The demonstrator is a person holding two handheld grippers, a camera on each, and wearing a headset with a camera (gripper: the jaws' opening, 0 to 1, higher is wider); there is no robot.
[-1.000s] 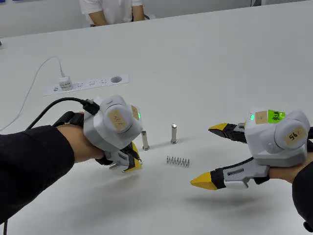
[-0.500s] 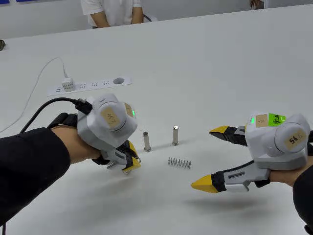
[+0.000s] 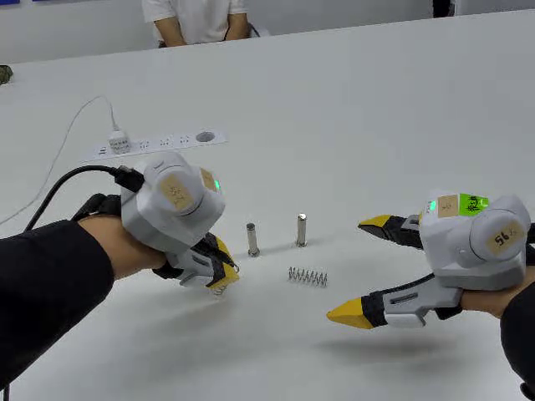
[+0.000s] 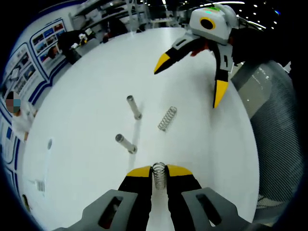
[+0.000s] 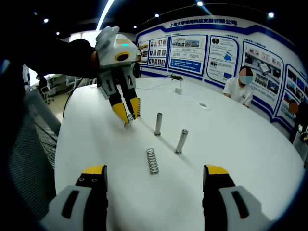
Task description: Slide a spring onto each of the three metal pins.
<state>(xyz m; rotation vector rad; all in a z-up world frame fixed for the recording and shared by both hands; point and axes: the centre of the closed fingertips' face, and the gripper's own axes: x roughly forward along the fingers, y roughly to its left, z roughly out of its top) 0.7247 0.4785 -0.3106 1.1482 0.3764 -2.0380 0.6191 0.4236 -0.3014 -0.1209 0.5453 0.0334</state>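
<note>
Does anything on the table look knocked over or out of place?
Nothing looks damaged. The two metal pins stand upright. A loose spring lies on its side near them, and a second spring is clamped in the left gripper. One oddity: I count two pins, not three.

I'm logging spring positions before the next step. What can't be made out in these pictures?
- Head view: the held spring is mostly hidden by the left gripper, its body and jaw tips.
- Left gripper view: that spring's lower end is covered between the jaws.
- Head view: the power strip has sockets too small to count.
- Head view: the person at the far side is cut off by the top edge.
- Right gripper view: the wall posters carry text too small to read.
</note>
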